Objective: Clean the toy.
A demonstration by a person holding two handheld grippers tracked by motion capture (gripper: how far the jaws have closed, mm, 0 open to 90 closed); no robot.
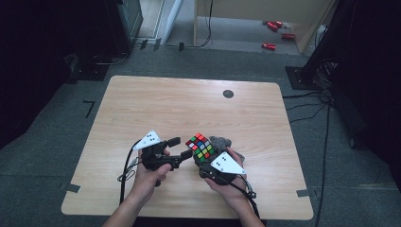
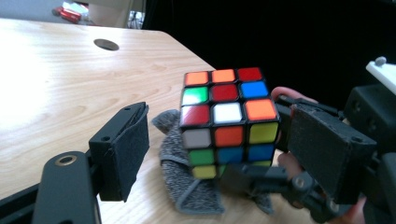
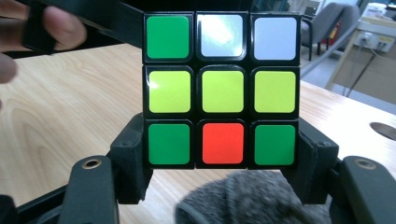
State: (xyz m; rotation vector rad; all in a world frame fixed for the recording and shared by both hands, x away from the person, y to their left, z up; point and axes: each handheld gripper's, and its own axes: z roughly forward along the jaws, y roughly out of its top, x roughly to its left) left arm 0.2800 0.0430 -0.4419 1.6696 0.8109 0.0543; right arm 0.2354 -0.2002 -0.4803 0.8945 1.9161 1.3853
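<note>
A scrambled Rubik's cube [image 1: 200,146] is held just above the wooden table [image 1: 189,104], near its front middle. My right gripper [image 1: 204,159] is shut on the cube's bottom layer; in the right gripper view its jaws clamp the green-orange-green row of the cube [image 3: 222,88]. A grey cloth [image 1: 221,142] lies crumpled under and behind the cube. My left gripper [image 1: 180,147] stands open just left of the cube. In the left gripper view the cube [image 2: 227,119] sits ahead between the open jaws, apart from both pads, with the grey cloth [image 2: 187,177] beneath.
A dark round hole [image 1: 228,93] sits in the table's far right part. Red objects [image 1: 274,26] lie on the floor beyond the table. Cables [image 1: 312,109] run along the floor at right. Black equipment stands at both far corners.
</note>
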